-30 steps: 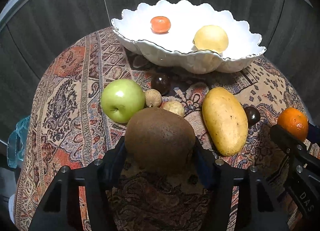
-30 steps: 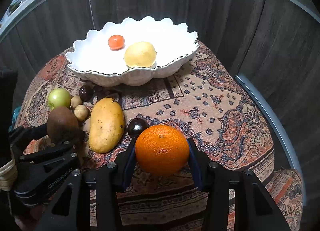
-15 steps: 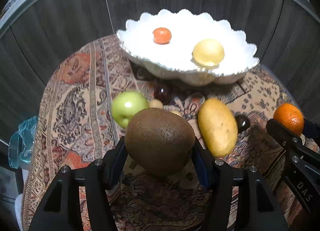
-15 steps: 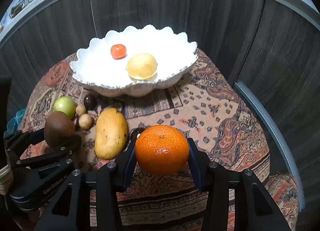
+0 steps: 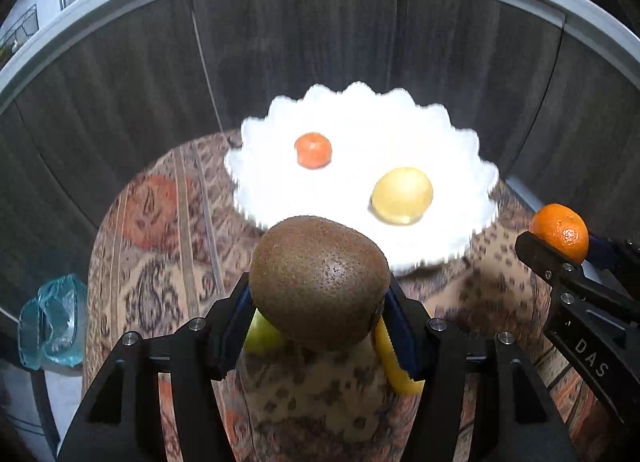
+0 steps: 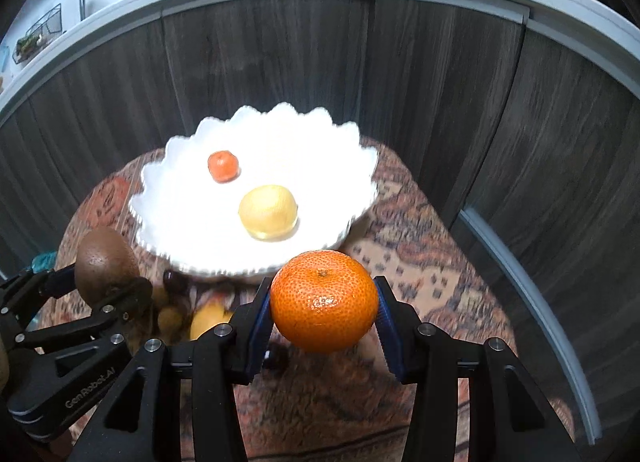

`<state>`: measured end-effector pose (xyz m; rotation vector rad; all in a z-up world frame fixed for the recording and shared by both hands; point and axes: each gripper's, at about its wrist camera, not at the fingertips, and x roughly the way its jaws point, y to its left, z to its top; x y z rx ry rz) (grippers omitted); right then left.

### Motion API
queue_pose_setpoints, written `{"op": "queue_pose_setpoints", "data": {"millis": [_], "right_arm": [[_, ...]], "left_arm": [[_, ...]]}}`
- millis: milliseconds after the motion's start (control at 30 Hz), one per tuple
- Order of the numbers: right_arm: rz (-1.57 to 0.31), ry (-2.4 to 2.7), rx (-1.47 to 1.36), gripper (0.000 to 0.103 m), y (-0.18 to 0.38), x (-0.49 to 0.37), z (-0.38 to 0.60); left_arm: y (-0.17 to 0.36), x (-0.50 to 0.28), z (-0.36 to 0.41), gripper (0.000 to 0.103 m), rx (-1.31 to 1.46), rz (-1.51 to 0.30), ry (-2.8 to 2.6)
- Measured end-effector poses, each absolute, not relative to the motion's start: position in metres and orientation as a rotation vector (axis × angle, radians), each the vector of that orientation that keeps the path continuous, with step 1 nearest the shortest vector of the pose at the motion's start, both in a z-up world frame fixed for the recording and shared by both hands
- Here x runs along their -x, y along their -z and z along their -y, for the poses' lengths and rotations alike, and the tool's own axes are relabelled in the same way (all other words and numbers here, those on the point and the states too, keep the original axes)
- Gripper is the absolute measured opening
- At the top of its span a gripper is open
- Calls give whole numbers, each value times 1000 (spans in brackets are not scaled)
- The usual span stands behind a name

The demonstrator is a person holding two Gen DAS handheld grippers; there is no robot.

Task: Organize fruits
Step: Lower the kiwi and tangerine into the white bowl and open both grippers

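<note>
Both grippers were clamped on fruit, the left gripper (image 5: 320,302) on a kiwi (image 5: 320,282), the right gripper (image 6: 324,314) on an orange (image 6: 324,300), each held above the tablecloth (image 6: 420,270), probably bound for the white bowl (image 6: 340,166).

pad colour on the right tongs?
Blue pads, clamped on the orange; clearest in the right wrist view.

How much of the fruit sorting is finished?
Two fruits already lie in the white bowl: a small tangerine and a yellow fruit. The left gripper holds a kiwi, the right gripper an orange. Several fruits remain on the cloth.
</note>
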<state>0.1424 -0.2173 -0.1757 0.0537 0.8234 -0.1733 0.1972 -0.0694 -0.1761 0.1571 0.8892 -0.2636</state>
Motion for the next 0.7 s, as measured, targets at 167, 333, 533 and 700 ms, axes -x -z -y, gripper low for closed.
{"op": "queue_pose_setpoints", "data": {"millis": [167, 333, 533, 700], "right_arm": [[-797, 194, -42, 48, 165, -167, 222], [-789, 204, -44, 48, 162, -194, 227], [-789, 204, -51, 48, 163, -224, 233], [-809, 189, -68, 48, 168, -250, 237]], "left_arm": [[167, -225, 80, 60, -154, -864, 282], [165, -247, 89, 60, -143, -856, 297], [168, -276, 97, 60, -127, -860, 320], [176, -300, 102, 60, -117, -880, 334]]}}
